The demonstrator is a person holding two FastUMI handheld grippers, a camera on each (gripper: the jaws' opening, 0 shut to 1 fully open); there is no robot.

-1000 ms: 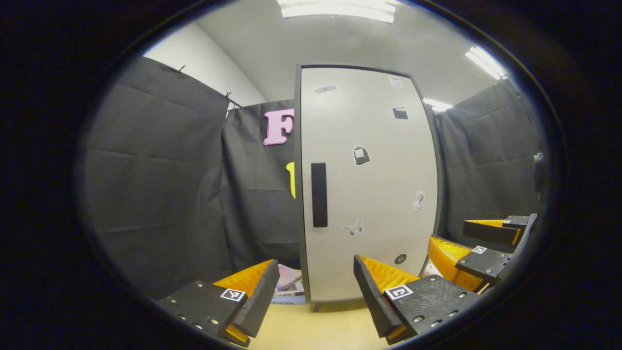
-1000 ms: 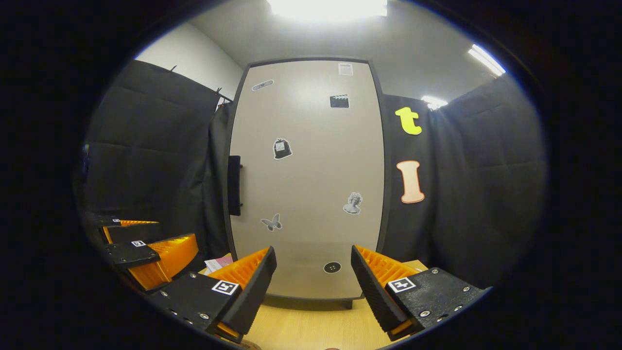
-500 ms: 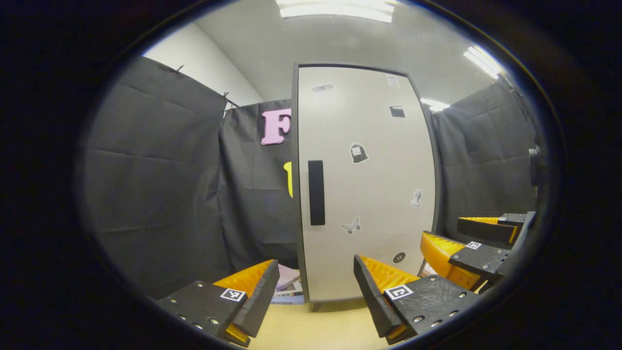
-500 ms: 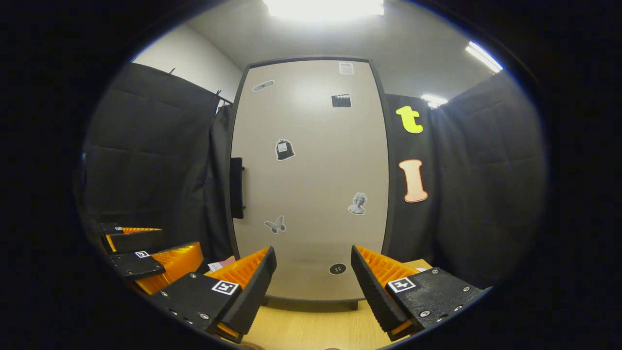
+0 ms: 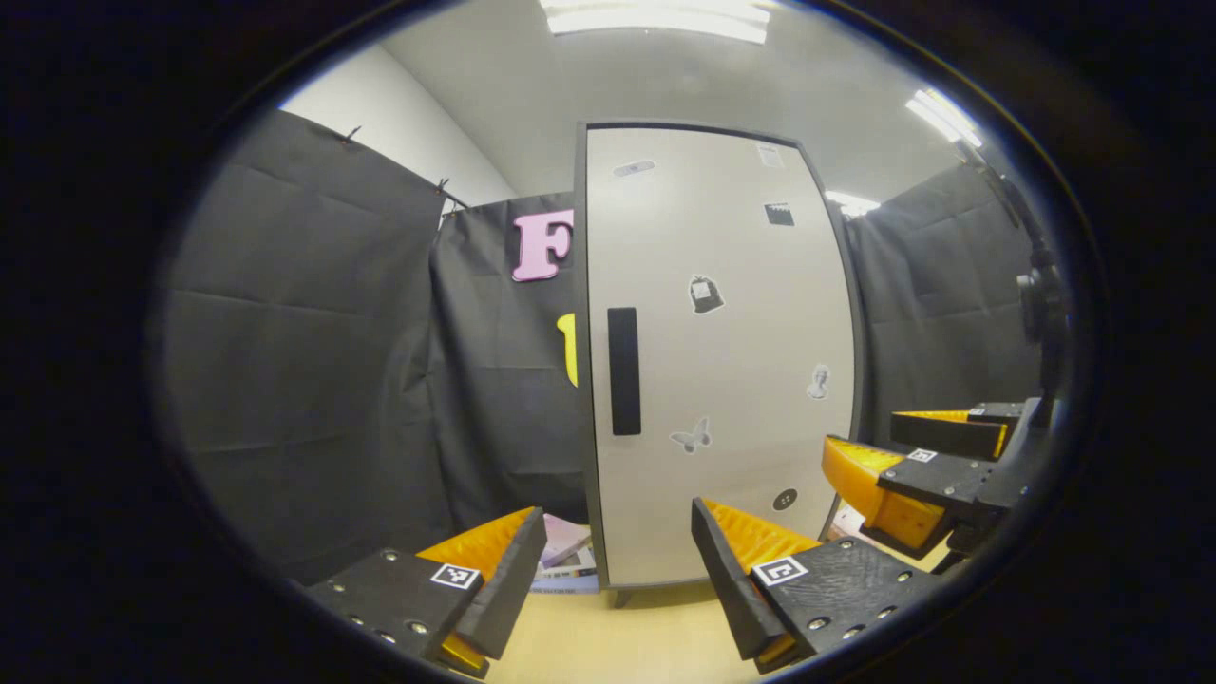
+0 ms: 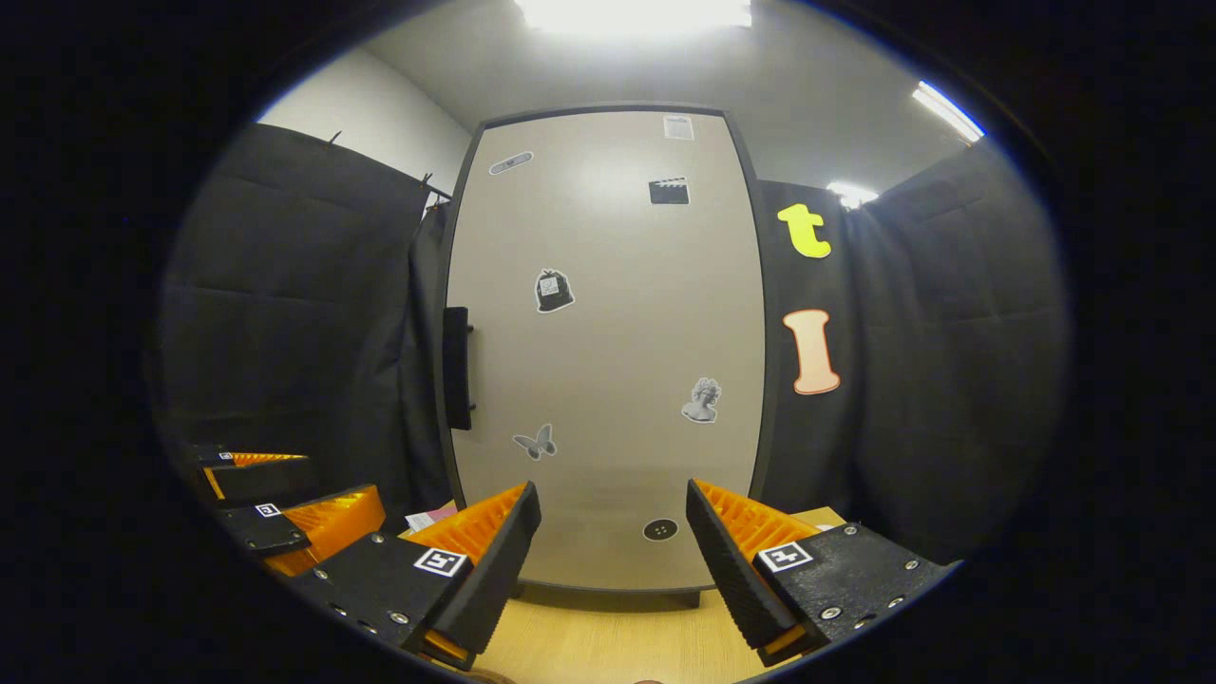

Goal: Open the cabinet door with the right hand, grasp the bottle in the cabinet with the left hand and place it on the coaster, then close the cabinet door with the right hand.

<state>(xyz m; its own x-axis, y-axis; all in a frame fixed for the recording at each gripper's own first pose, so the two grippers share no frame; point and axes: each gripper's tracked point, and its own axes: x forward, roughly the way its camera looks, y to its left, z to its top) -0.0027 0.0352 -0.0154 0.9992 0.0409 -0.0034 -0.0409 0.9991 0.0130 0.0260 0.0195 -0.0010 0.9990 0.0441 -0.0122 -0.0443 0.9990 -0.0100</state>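
The cabinet (image 6: 608, 342) stands upright on the bench (image 6: 608, 636), its back toward the booth's cloth wall (image 5: 313, 351), which also runs along both sides. The cabinet door (image 5: 722, 361) is shut and faces both tools. Its handle (image 5: 623, 370) sits upright near the door's left edge, about mid-height. A stack of books (image 5: 567, 560) lies on the bench just left of the cabinet's foot, near the wall. The left tool (image 5: 617, 579) is in front of the cabinet, toward its left edge; the right tool (image 6: 613, 560) is beside it to the right, before the door's middle. Both hang above the bench, apart from the door.
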